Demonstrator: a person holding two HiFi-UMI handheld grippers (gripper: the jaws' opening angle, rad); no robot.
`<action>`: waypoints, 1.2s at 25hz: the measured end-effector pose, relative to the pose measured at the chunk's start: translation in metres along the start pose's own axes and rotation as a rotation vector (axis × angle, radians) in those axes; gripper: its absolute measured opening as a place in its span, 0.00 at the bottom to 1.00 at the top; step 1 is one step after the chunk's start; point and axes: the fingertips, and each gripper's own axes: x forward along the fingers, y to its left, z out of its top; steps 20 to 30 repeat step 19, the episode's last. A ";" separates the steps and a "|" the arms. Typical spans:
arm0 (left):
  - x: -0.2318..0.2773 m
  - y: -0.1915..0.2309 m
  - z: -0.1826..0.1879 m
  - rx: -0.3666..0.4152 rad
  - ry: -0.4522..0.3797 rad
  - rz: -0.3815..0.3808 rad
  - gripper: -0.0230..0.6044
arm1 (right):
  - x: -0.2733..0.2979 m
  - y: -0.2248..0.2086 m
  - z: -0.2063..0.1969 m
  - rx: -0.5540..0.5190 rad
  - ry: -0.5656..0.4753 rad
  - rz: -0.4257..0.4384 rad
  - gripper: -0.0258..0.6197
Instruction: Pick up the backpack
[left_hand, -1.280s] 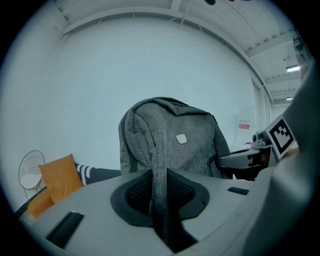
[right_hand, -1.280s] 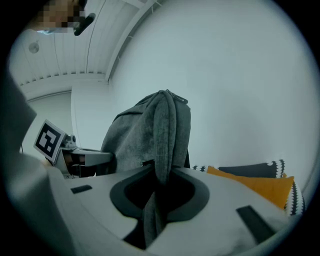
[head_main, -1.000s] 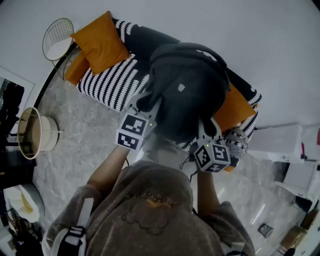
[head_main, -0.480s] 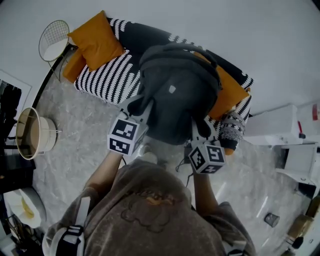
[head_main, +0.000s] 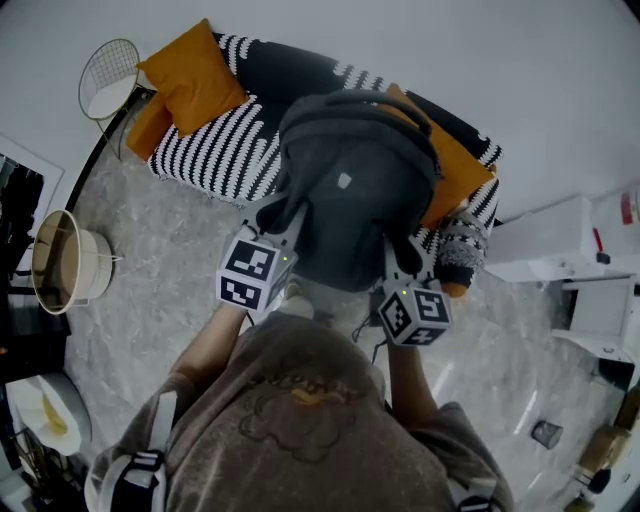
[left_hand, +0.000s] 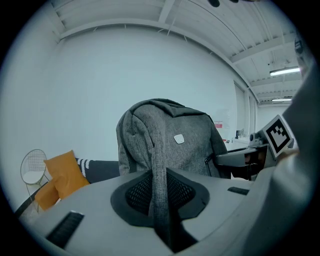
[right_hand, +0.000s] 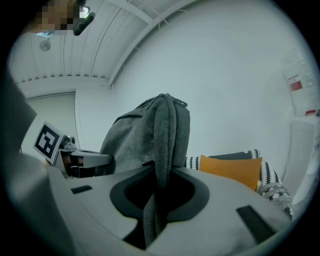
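Jaws of the left gripper (left_hand: 161, 212) are clamped on one grey shoulder strap (left_hand: 159, 165) and those of the right gripper (right_hand: 156, 215) on the other strap (right_hand: 163, 145), holding the grey backpack (head_main: 350, 200) upright between them, in front of the striped sofa (head_main: 215, 160) with orange cushions (head_main: 195, 75).

Black-and-white striped sofa (head_main: 215, 160) beyond the left tongs (head_main: 292, 212), orange cushion (head_main: 195, 70) and wire side table (head_main: 108, 78) farther left, second orange cushion (head_main: 458, 178) beyond the right tongs (head_main: 400, 255), white cabinet (head_main: 545, 250) to their right, marble floor (head_main: 160, 290) below
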 end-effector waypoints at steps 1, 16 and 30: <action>-0.002 -0.001 -0.001 0.000 0.001 0.001 0.13 | -0.002 0.001 -0.001 0.000 0.000 0.001 0.13; -0.006 -0.002 -0.005 0.003 0.017 0.020 0.13 | -0.001 0.002 -0.003 -0.001 0.010 0.022 0.13; -0.005 -0.001 -0.006 0.001 0.023 0.022 0.13 | 0.000 0.002 -0.004 -0.001 0.014 0.026 0.13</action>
